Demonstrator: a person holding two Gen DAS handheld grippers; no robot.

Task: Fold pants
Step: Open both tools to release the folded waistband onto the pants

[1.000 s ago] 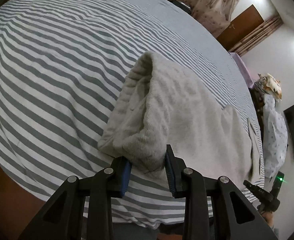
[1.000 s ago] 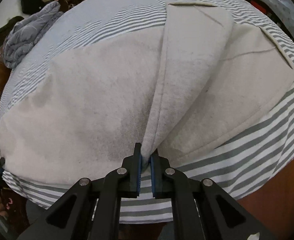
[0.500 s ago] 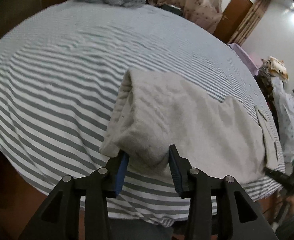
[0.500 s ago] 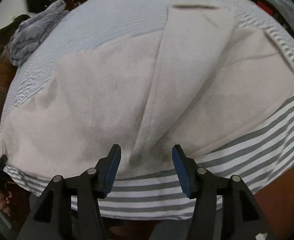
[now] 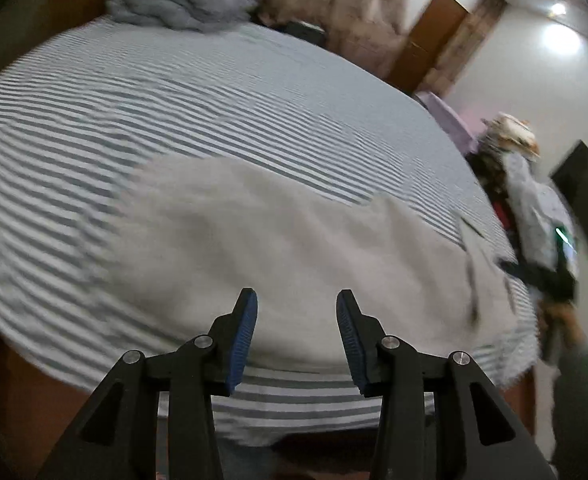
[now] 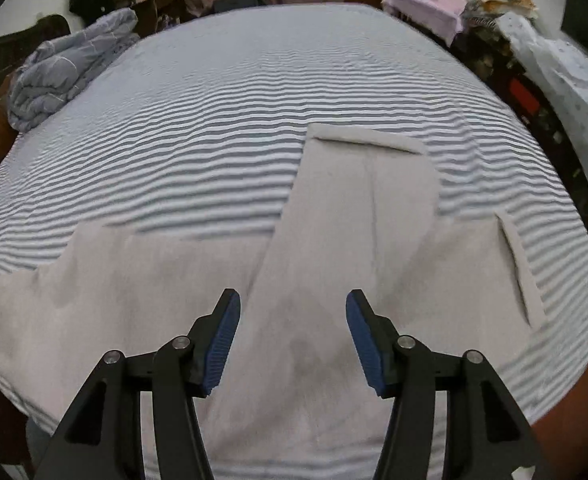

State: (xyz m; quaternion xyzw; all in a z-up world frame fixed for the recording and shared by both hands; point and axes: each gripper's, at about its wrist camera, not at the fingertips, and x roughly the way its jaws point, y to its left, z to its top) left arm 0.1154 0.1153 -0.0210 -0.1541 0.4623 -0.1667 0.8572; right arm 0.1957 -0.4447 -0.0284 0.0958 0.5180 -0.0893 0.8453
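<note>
The beige pants [image 6: 334,264] lie flat on the striped bed sheet [image 6: 214,120], near its front edge. One leg is folded over and runs away from me to a hem [image 6: 366,140]; another hem [image 6: 514,264] lies at the right. My right gripper [image 6: 292,320] hovers above the pants, open, nothing between its pads. In the blurred left wrist view the pants [image 5: 294,240] spread across the near part of the bed. My left gripper [image 5: 297,320] is open above their near edge, clear of the cloth. The other gripper [image 5: 534,272] shows at the right, held by a hand.
A crumpled grey blanket [image 6: 66,64] sits at the bed's far left corner. Purple cloth [image 6: 422,12] and piled clothes [image 6: 554,60] crowd the right side beyond the bed. The brown bed frame [image 6: 566,420] runs under the near edge. A door [image 5: 434,40] stands far off.
Both grippers have let go of the pants and pulled up and back. The raised folds they pinched have dropped, and the fabric now lies flat on the bed.
</note>
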